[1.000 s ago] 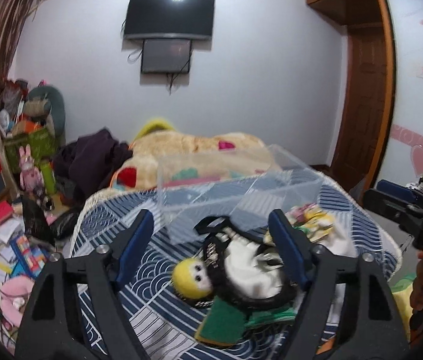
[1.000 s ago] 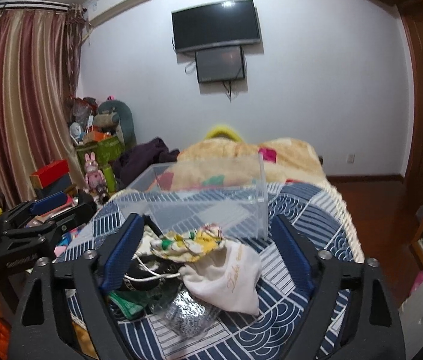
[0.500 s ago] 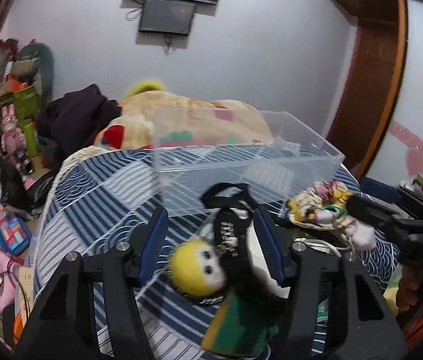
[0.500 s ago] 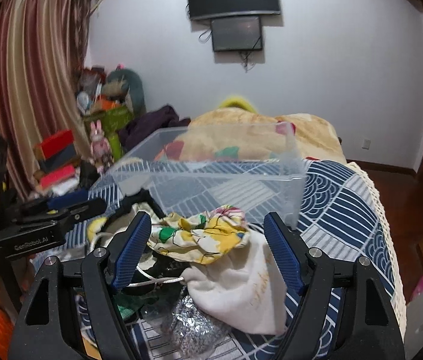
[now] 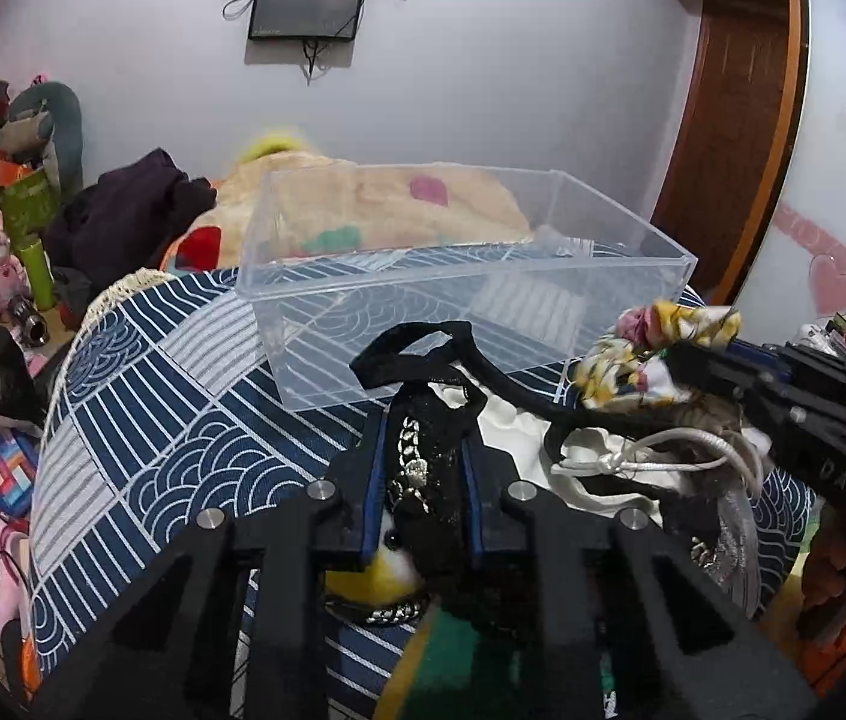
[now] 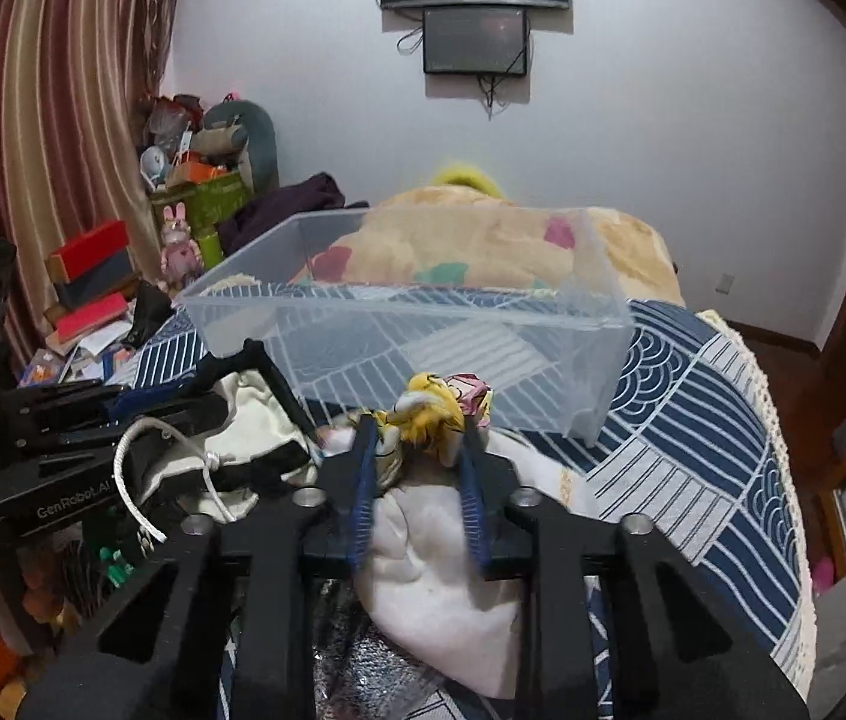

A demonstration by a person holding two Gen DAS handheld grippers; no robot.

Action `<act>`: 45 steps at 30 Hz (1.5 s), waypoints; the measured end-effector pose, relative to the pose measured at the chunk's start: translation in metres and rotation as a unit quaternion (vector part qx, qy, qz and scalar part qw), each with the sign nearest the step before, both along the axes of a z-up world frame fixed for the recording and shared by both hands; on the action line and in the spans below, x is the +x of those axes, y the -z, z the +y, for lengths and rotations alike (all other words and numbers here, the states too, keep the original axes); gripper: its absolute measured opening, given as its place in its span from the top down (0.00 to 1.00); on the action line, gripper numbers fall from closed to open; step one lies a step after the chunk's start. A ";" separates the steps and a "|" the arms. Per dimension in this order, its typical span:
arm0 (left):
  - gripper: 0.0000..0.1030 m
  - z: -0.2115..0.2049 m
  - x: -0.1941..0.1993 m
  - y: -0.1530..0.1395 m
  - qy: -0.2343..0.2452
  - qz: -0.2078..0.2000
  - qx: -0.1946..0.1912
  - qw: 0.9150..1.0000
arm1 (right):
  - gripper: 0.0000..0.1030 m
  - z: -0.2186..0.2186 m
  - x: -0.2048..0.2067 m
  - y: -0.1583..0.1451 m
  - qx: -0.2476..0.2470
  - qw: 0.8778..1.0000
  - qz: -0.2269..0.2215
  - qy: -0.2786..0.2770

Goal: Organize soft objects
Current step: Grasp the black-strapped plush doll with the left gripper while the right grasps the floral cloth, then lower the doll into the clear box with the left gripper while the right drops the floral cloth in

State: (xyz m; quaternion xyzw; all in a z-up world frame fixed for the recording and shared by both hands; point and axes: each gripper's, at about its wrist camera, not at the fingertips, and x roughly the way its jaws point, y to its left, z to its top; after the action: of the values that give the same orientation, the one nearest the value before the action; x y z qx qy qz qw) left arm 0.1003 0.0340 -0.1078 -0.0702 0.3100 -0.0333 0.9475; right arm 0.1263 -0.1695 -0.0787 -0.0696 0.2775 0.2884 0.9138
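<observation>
A pile of soft things lies on the blue patterned bed cover [image 5: 141,420] in front of a clear plastic bin [image 5: 459,276], which also shows in the right wrist view [image 6: 423,324]. My left gripper [image 5: 423,450] is shut on a black lace fabric piece [image 5: 423,468]; its black strap [image 5: 417,348] loops up toward the bin. A yellow plush head [image 5: 381,570] peeks out under the jaws. My right gripper [image 6: 417,438] is shut on a yellow floral fabric bundle [image 6: 435,408], above a white drawstring pouch [image 6: 441,588]. The bundle also shows in the left wrist view [image 5: 651,354].
A beige blanket [image 6: 483,240] lies behind the bin. Boxes, toys and clutter [image 6: 93,288] crowd the floor at the left by the striped curtain [image 6: 33,90]. A wooden door [image 5: 729,138] stands at the right. A silver mesh bag [image 6: 357,678] lies under the pouch.
Both grippers moved forward and down into the pile and closed: the left on the black lace piece, the right on the floral bundle. Both were open a second ago.
</observation>
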 end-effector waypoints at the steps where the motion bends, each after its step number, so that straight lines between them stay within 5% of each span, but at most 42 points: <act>1: 0.81 -0.001 -0.001 -0.002 0.000 -0.003 0.003 1.000 | 0.87 -0.001 -0.001 -0.003 0.004 1.000 -0.004 0.003; 17: 0.86 0.001 -0.025 -0.073 -0.006 -0.096 0.007 0.995 | 0.88 -0.027 -0.012 -0.051 0.064 0.996 -0.053 0.033; 28: 0.86 0.028 0.016 -0.117 -0.038 -0.124 0.001 0.991 | 0.88 -0.018 0.011 -0.075 0.058 0.995 -0.073 0.024; 45: 0.86 0.037 0.112 -0.084 -0.072 -0.072 0.047 0.994 | 0.88 0.035 0.088 -0.043 -0.007 1.000 0.019 -0.008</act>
State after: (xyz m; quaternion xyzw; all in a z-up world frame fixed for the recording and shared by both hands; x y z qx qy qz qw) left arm 0.2123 0.0714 -0.0236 -0.0452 0.2366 0.0449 0.9695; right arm 0.2139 -0.1349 -0.0355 -0.0727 0.2962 0.2952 0.9055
